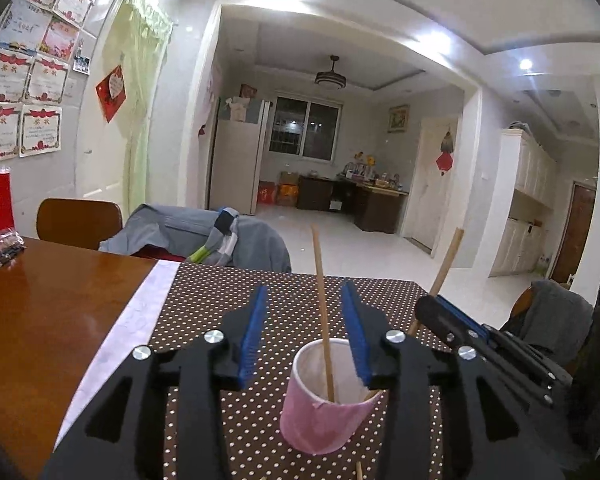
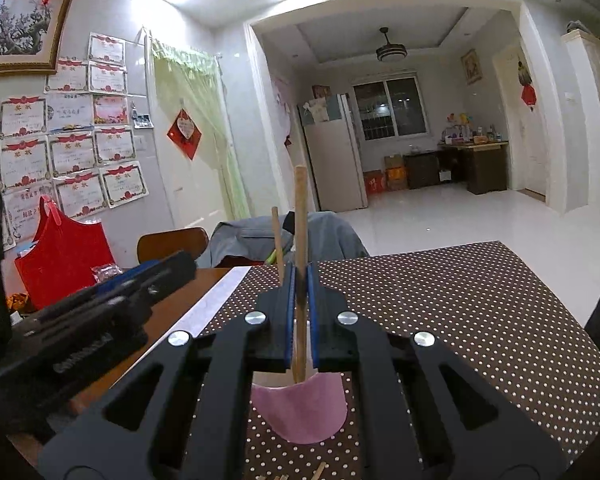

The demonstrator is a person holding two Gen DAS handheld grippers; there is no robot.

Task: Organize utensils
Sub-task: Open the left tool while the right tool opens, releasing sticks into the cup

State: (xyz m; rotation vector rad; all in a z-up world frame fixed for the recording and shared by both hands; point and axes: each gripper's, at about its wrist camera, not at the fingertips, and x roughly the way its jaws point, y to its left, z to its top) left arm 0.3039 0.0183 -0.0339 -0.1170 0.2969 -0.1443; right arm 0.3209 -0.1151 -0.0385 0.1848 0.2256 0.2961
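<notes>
A pink paper cup stands on the brown polka-dot mat. One wooden chopstick stands inside it. My left gripper is open, its jaws on either side of the cup and apart from it. My right gripper is shut on a second chopstick, held upright with its lower end in the cup. The first chopstick shows just behind. The right gripper also shows in the left wrist view, holding its chopstick.
More chopstick ends lie on the mat at the bottom edge. A wooden table extends left with a red bag and small packets. Chairs draped with grey clothes stand behind the table.
</notes>
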